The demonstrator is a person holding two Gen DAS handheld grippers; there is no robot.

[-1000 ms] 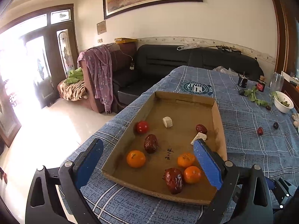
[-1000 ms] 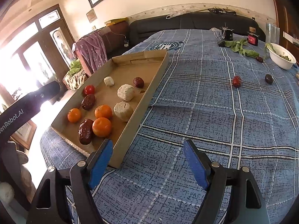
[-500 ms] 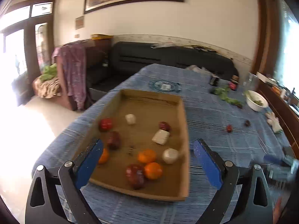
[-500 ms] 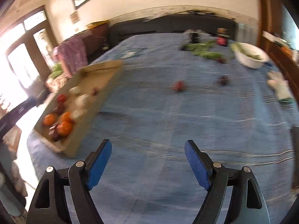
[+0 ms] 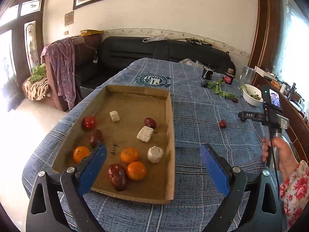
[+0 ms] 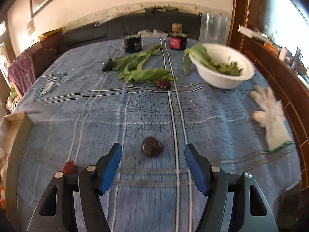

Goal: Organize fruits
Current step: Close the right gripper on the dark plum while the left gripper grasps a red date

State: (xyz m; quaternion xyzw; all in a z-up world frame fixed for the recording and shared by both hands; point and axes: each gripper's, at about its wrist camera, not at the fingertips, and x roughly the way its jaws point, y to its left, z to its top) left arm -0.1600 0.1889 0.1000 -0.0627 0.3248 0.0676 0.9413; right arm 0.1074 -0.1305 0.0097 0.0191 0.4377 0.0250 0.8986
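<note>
OK, cardboard tray sits on the blue plaid tabletop, shallow, open top, handwriting on its floor. Inside: three oranges, round and glossy; three wrinkled dark-red dates; one smooth red round fruit; three pale chalky lumps, two blocky and one rounder. One orange is partly hidden behind the left claw's blue pad.

Left claw hovers at the tray's near end, jaws wide apart, holding nothing. Right hand in a floral sleeve grips the other tool's handle at the frame edge.

Right claw is over open cloth, jaws apart, empty. Dark round fruit lies on the cloth between and just ahead of the pads, not touched. A red fruit is half hidden behind the left finger; blurred, type unclear. Another wrinkled dark date lies further out, touching the loose green leaves.

White bowl holds leafy greens, one leaf hanging over the rim. A limp white glove lies near the right edge. Two small dark jars and a clear container at the far end are too blurred to read. The tray shows only as a sliver at the left edge of the right wrist view.
</note>
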